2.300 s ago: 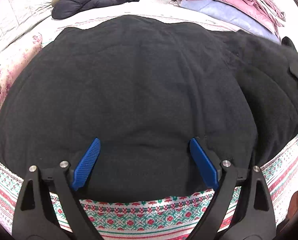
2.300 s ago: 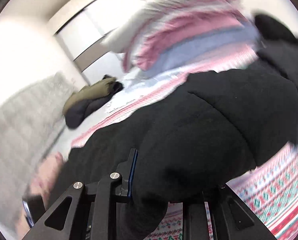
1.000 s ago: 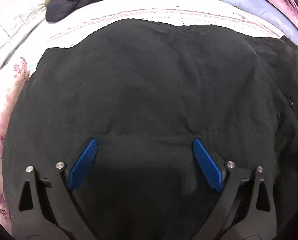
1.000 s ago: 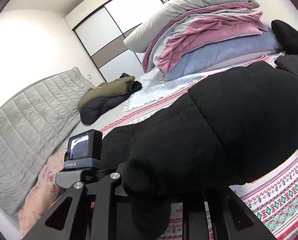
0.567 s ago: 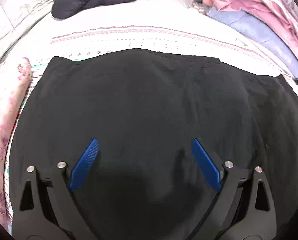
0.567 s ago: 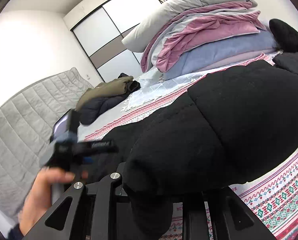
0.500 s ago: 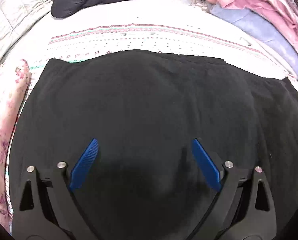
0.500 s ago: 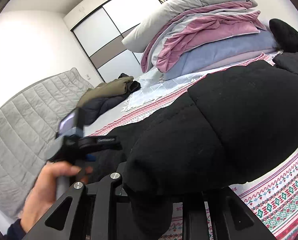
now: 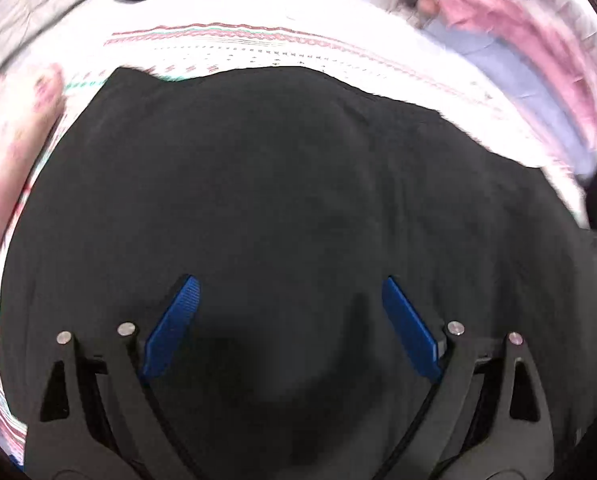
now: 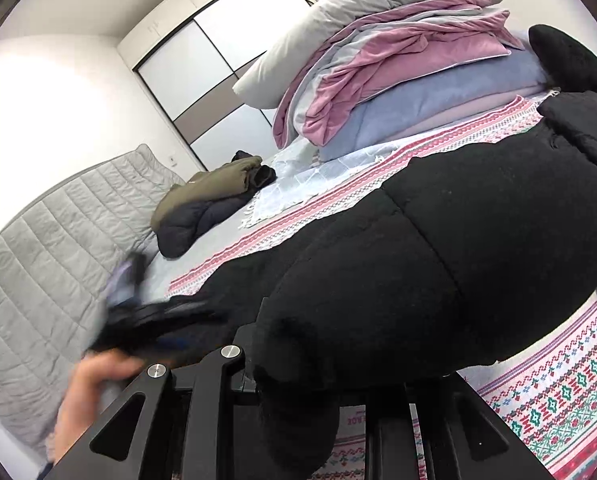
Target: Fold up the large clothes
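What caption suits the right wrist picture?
Right gripper clamps a fold of the black jacket above the patterned bedspread.

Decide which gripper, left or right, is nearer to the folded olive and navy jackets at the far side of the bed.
Left. The left gripper hangs open above the black coat, further toward the jackets. The right gripper grips the coat's near edge.

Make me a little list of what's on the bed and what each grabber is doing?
coat: big black puffy coat spread on the patterned blanket
left gripper: open above the coat, holding nothing
right gripper: shut on a fold of the coat
bedding pile: pink, grey and blue, stacked behind the coat
other jackets: olive on navy, folded, farther up the bed
hand: blurred, holds the left gripper
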`<state>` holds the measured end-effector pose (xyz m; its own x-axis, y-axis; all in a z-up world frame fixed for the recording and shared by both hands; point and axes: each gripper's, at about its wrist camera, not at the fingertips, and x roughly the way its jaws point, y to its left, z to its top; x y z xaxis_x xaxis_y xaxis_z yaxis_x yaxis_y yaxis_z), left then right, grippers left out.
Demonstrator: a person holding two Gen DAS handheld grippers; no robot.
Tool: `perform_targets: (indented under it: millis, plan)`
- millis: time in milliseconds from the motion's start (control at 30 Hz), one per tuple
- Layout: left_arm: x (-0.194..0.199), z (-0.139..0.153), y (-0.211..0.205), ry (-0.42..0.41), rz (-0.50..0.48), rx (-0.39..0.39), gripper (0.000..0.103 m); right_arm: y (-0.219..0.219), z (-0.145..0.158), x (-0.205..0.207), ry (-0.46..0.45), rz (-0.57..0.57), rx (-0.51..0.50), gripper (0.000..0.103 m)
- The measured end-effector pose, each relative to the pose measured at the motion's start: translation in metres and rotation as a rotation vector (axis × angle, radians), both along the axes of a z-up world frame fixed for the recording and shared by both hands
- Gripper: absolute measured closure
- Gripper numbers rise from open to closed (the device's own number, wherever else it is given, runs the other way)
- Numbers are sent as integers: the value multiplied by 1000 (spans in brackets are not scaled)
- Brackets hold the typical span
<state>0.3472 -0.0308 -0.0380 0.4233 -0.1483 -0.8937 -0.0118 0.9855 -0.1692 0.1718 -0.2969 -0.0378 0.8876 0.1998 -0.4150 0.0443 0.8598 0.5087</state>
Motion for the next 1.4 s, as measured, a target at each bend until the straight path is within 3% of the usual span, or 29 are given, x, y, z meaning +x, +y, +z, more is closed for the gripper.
perform_targets:
  millis: [100,200,267,333,400,467,533,633,700,767,833,900,967,1033,1200,1300,1367,1400]
  plan:
    - [-50,13,50,19,26,-169,10,1,0,0,2,-7,-11,80]
    - [-97,24,104,-41,123,-261,10,2,0,1,2,-19,-28,80]
    - [-127,23,137,-103,204,-291,10,2,0,1,3,-40,-28,80]
    - [-145,15,168,-179,327,-256,10,2,0,0,5,-62,-32,81]
    - [-142,7,189,-171,334,-254,11,6,3,0,18,-97,-58,81]
    - [-142,11,203,-219,299,-302,11,18,10,0,15,-144,-135,81]
    - [-150,25,215,-295,307,-273,11,35,22,3,3,-181,-228,81]
    - [-156,38,238,-360,333,-269,11,96,44,6,-63,-180,-498,81]
    - [-157,35,264,-362,386,-372,11,160,51,6,-149,-92,-709,82]
    - [-155,26,286,-340,433,-494,11,232,38,-1,-233,61,-933,83]
    - [-154,20,296,-330,451,-560,11,303,-2,-9,-262,232,-1189,85]
    - [-152,15,301,-324,453,-585,11,346,-48,-15,-227,418,-1317,88]
    - [-149,12,297,-313,442,-589,11,369,-89,-25,-202,580,-1390,93]
    - [-147,9,292,-293,414,-591,11,376,-109,-33,-212,609,-1415,93]
    - [-127,0,264,-221,326,-555,11,361,-87,-28,-189,591,-1289,93]
    - [-110,-10,243,-159,296,-506,11,352,-80,-35,-213,574,-1368,78]
    - [-99,-16,230,-118,275,-503,11,344,-81,-42,-251,476,-1436,30]
    - [-93,-20,223,-101,263,-512,11,339,-81,-43,-267,427,-1457,22]
